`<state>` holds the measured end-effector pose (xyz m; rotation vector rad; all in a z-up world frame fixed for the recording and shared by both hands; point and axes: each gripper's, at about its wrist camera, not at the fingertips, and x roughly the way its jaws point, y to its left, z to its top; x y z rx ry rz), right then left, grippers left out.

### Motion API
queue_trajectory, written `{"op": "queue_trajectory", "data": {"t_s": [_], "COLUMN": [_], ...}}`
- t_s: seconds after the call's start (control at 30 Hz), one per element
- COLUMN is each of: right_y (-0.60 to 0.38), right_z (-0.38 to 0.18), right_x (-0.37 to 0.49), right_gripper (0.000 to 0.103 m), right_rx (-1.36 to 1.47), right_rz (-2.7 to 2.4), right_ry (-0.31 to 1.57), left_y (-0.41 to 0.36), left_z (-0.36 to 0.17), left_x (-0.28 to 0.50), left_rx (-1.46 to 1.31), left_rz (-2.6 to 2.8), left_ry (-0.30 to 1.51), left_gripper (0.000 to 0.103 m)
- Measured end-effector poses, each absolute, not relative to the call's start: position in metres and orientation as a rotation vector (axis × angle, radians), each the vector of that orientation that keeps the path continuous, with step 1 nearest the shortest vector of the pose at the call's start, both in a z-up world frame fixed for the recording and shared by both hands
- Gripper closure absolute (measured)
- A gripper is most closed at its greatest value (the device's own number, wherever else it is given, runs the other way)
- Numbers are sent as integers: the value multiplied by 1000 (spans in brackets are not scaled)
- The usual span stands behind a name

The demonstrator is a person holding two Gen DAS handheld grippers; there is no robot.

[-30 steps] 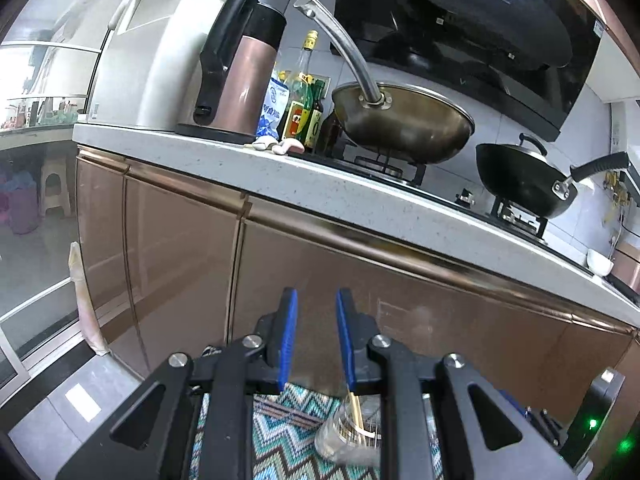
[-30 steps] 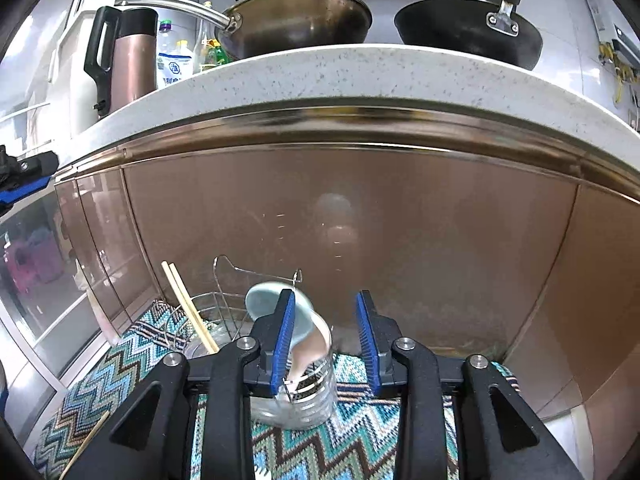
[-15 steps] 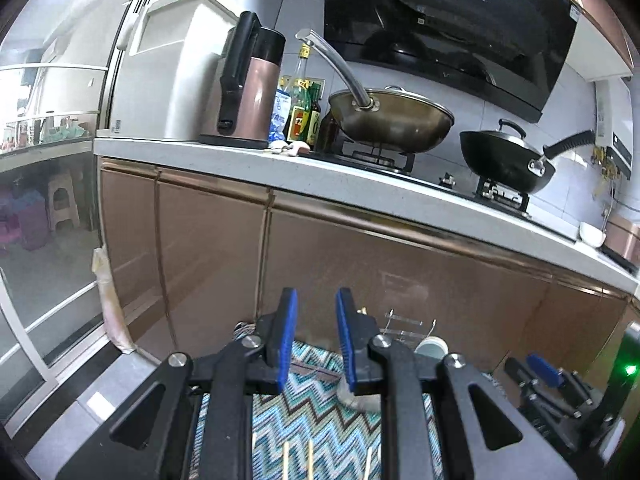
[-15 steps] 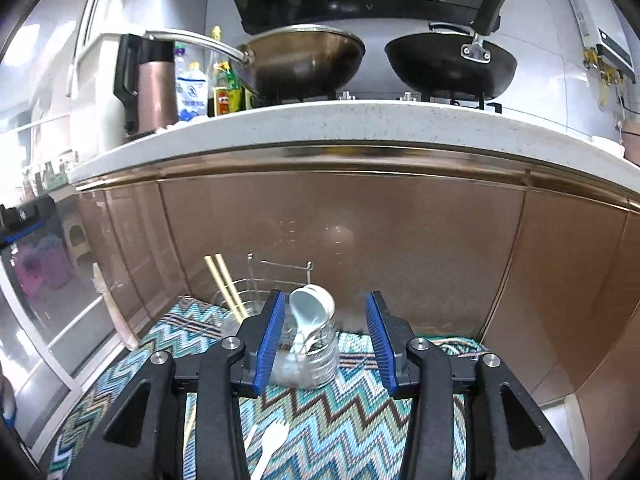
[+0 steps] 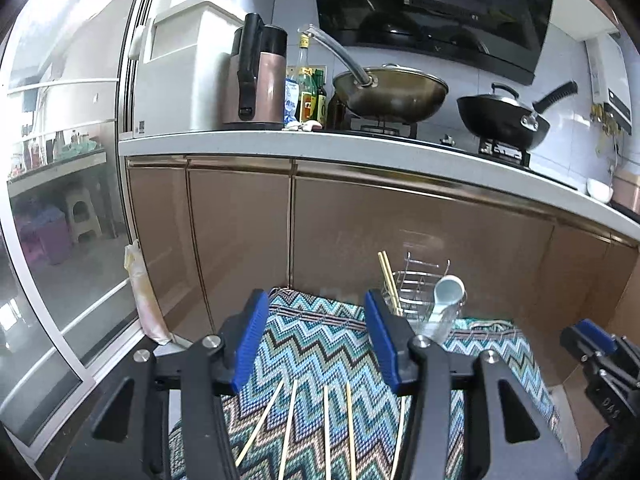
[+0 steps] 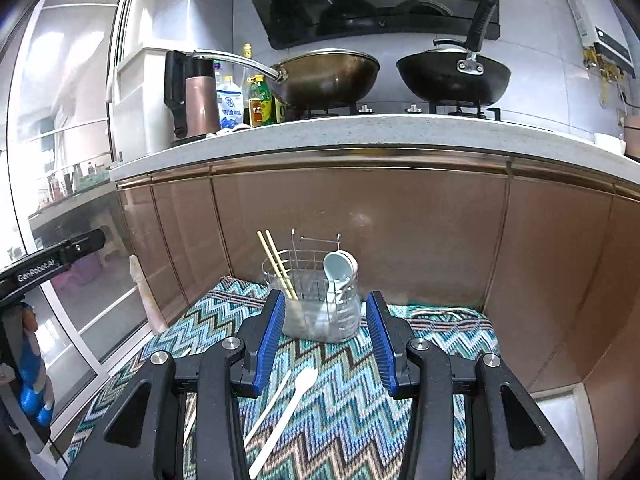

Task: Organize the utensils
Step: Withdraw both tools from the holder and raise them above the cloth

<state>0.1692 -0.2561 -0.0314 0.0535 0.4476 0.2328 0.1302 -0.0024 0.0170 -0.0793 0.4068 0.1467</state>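
On a zigzag-patterned mat below kitchen cabinets, the left gripper points forward and slightly down, its blue fingers just opened wide, nothing between them. Loose chopsticks lie at its six o'clock. At its two o'clock stands a clear jar holding two chopsticks and a pale spoon. The right gripper also tilts down, fingers apart and empty, a white spoon lying at its six o'clock.
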Motion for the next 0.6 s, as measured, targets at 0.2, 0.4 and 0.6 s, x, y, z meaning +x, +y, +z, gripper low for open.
{"op": "queue_trajectory", "data": {"t_s": [0.2, 0.4, 0.6], "right_y": [-262, -268, -274], "right_z": [-28, -16, -1], "right_x": [133, 98, 69], "right_gripper": [52, 34, 18], "right_rx": [35, 51, 53], "right_rz": [201, 156, 101], "right_ry": [410, 326, 239], "left_y": [-16, -22, -26], "left_z": [23, 36, 45], "left_x": [105, 78, 58], "left_rx": [-28, -9, -18], "left_rz": [148, 147, 124], "left_ry": [385, 331, 299], "left_gripper": [55, 55, 55]}}
